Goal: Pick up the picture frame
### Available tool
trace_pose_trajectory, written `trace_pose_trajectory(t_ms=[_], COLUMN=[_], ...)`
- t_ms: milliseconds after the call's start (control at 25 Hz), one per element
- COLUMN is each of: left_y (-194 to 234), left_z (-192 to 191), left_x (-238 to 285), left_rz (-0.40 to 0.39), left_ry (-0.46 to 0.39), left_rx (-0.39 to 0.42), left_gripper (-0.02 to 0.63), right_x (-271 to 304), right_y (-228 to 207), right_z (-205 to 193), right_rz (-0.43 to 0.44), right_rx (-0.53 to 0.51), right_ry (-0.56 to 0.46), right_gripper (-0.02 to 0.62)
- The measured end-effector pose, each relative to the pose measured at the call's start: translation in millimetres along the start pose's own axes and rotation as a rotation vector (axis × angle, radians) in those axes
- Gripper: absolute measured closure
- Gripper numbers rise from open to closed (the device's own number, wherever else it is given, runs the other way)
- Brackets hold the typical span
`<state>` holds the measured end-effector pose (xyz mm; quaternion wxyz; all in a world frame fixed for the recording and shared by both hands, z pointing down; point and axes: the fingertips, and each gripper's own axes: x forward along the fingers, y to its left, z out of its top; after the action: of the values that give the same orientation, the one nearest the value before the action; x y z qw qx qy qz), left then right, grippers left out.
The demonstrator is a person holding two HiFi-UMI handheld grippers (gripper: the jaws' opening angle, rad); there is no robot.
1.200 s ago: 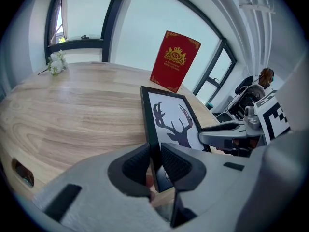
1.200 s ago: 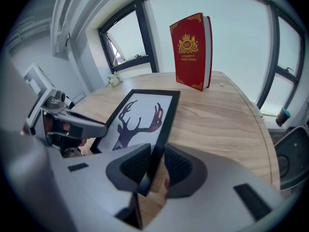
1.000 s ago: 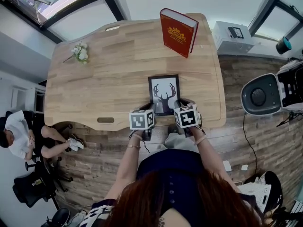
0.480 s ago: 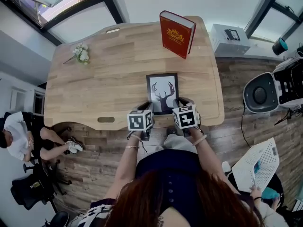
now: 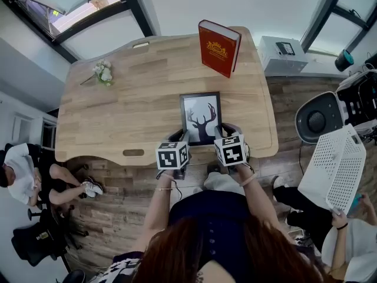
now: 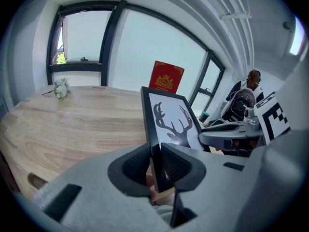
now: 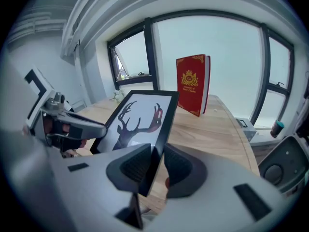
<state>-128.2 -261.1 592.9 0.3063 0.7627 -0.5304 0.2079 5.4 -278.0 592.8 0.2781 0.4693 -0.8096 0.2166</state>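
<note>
Left hand-held gripper [image 6: 155, 166] and right hand-held gripper [image 7: 153, 166] each clamp the near edge of the picture frame [image 5: 201, 118], tilted over the table [image 5: 129, 99], red book [image 5: 219, 47] beyond.

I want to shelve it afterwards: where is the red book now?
In the head view the red book stands upright at the far edge of the wooden table, right of centre, beyond the deer picture frame.

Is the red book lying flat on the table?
No, the red book stands upright on its bottom edge near the far side of the table.
</note>
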Motion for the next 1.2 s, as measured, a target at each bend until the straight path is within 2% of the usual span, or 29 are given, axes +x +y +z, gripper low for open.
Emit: trace_pose_trajectory(t_ms=[640,1200], left_y=[-6.8,0.7], left_z=[-1.0,-14.3], left_x=[-40.4,-92.8], left_rz=[-0.014,-0.003], left_ry=[-0.072,-0.133], left_rx=[0.026,0.047], left_gripper=[0.522,0.520], right_x=[-35.9,-65.5], right_y=[23.5,66.8], right_z=[4.5,2.8], right_rz=[-0.023,-0.024], right_rx=[-0.030,-0.061], right_ry=[-0.067,-0.117], right_gripper=[0.508,0.508])
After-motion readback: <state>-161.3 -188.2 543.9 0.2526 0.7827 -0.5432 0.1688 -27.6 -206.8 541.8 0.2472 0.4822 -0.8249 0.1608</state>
